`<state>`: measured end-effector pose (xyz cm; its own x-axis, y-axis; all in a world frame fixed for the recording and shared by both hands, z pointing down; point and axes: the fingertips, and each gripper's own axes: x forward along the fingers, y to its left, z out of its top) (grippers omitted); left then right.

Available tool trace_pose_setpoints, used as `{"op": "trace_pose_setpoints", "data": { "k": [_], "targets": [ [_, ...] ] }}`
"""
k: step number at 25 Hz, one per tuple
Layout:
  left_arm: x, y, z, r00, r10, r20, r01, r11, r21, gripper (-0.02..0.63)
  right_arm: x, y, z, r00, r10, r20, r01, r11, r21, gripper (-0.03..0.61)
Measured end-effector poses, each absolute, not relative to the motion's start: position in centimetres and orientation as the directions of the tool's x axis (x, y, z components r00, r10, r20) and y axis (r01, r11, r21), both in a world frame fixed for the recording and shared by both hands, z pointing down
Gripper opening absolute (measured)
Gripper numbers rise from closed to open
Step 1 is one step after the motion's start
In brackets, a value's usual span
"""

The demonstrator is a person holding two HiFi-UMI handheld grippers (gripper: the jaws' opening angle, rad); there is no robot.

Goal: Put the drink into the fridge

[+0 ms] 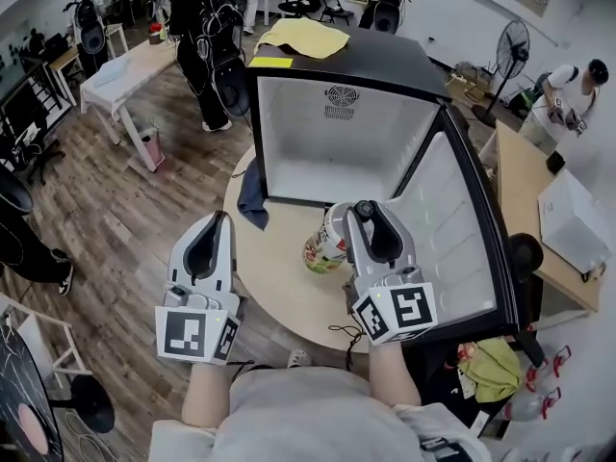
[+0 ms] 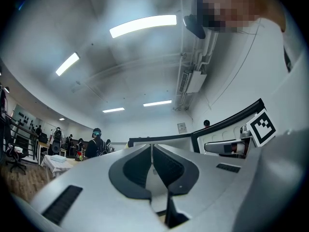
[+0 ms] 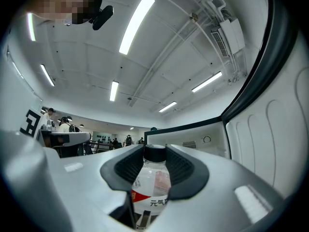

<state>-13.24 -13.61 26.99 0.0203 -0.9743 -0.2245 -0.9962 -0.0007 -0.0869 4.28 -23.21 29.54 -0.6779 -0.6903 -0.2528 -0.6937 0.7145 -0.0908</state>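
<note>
The drink (image 1: 323, 245), a clear bottle with a black cap and a red-and-white label, is tilted over the round table (image 1: 274, 282) just before the open fridge (image 1: 342, 142). My right gripper (image 1: 362, 210) is shut on it. In the right gripper view the pads clamp the drink (image 3: 151, 187) below its cap, and the white fridge (image 3: 190, 140) cavity lies straight ahead with its door (image 3: 270, 144) swung out to the right. My left gripper (image 1: 221, 219) hangs to the left of the bottle, shut and empty. In its own view the left gripper (image 2: 151, 150) has its pads almost touching.
A yellow cloth (image 1: 306, 37) lies on top of the fridge. A dark blue cloth (image 1: 253, 195) drapes over the table's left edge beside the fridge. The open door (image 1: 452, 229) bounds the right side. People stand in the background, and a fan (image 1: 510, 46) is at the far right.
</note>
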Motion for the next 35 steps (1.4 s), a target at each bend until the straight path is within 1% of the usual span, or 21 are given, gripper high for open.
{"op": "trace_pose_setpoints", "data": {
  "k": [11, 20, 35],
  "targets": [
    [-13.5, -17.3, 28.5, 0.057, -0.980, -0.190, -0.996, -0.044, -0.072, 0.020, 3.5, -26.2, 30.6, -0.671, -0.708, -0.219, -0.709, 0.699, -0.089, 0.149],
    [-16.3, -21.6, 28.3, 0.116, -0.975, -0.192, -0.993, -0.107, -0.055, 0.020, 1.3, -29.5, 30.5, -0.629, -0.749, -0.208, -0.750, 0.655, -0.089, 0.149],
    [-21.5, -28.9, 29.0, 0.231, -0.960, -0.156, -0.973, -0.227, -0.041, 0.020, -2.7, -35.6, 31.1, -0.525, -0.836, -0.163, -0.834, 0.543, -0.096, 0.149]
  ]
}}
